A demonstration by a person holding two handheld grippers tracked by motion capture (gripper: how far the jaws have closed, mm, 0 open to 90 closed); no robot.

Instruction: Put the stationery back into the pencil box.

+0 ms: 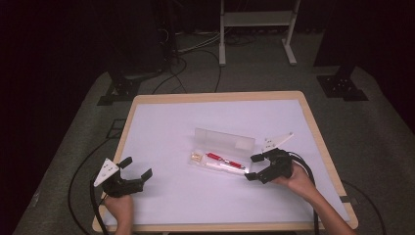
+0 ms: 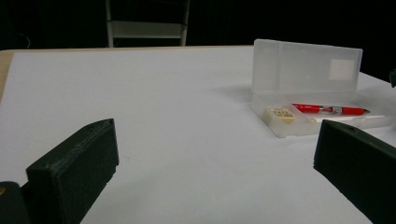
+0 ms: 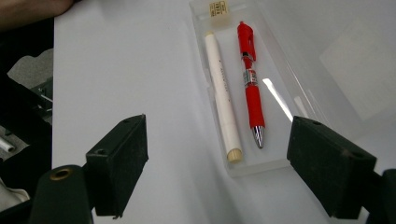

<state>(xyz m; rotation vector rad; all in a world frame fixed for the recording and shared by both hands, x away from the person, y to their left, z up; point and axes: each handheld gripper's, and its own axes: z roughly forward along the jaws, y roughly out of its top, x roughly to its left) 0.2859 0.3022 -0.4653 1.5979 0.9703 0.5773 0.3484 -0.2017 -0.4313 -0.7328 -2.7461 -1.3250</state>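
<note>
Clear plastic case [image 3: 261,154]: from the right gripper [image 3: 217,168] view we see a smooth red pen [image 3: 250,79] beside a white stick [image 3: 223,93]; both grippers, also the left gripper [image 1: 136,169], stand apart, empty.

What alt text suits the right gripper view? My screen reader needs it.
An open clear plastic pencil case on a white table holds a red ballpoint pen, a white stick pen and a small eraser. The right tongs stand open before it.

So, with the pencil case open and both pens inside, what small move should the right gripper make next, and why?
Probably the right gripper should reach up behind the upright lid to fold it shut. The red pen, white pen and eraser already lie in the case, and the open jaws hold nothing.
</note>
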